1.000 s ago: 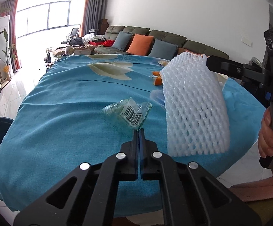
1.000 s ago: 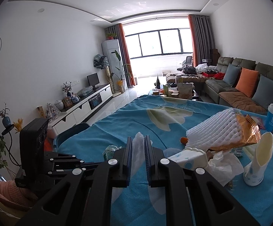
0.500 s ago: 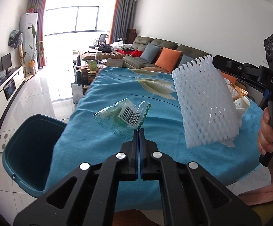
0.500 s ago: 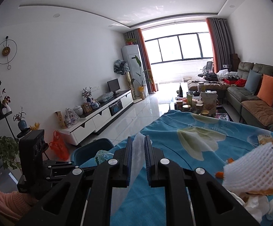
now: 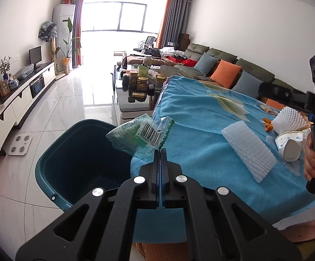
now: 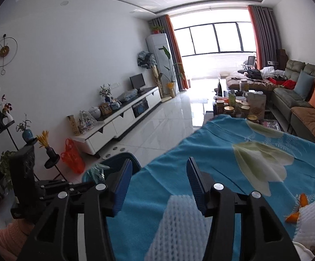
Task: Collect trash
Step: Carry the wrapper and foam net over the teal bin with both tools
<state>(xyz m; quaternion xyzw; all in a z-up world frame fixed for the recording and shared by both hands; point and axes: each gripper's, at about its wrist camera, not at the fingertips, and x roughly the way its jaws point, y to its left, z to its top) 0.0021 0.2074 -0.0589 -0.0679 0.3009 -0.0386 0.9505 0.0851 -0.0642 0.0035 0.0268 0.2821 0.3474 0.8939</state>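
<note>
My left gripper (image 5: 160,152) is shut on a crumpled clear-green plastic wrapper (image 5: 144,137) with a barcode, held over the near rim of the teal bin (image 5: 70,158) beside the table. The right gripper (image 6: 159,180) has its jaws opening, with nothing between the blue pads (image 6: 122,187). Below it a white foam net sleeve (image 6: 175,224) is free of the pads and rests flat on the blue tablecloth (image 5: 201,119) near the table's edge. That foam net sleeve (image 5: 248,150) shows in the left wrist view too. The wrapper (image 6: 96,171) and bin (image 6: 122,158) appear at lower left in the right wrist view.
More trash lies further right on the cloth: a second foam net (image 5: 288,119), orange peel (image 5: 268,127) and a tipped white cup (image 5: 290,143). A glass coffee table with jars (image 5: 140,82) stands beyond the bin. A scale (image 5: 20,144) lies on the floor.
Both grippers swung left toward the bin. The right gripper opened and the foam net dropped from it onto the cloth. The left gripper carried the wrapper to the bin's rim.
</note>
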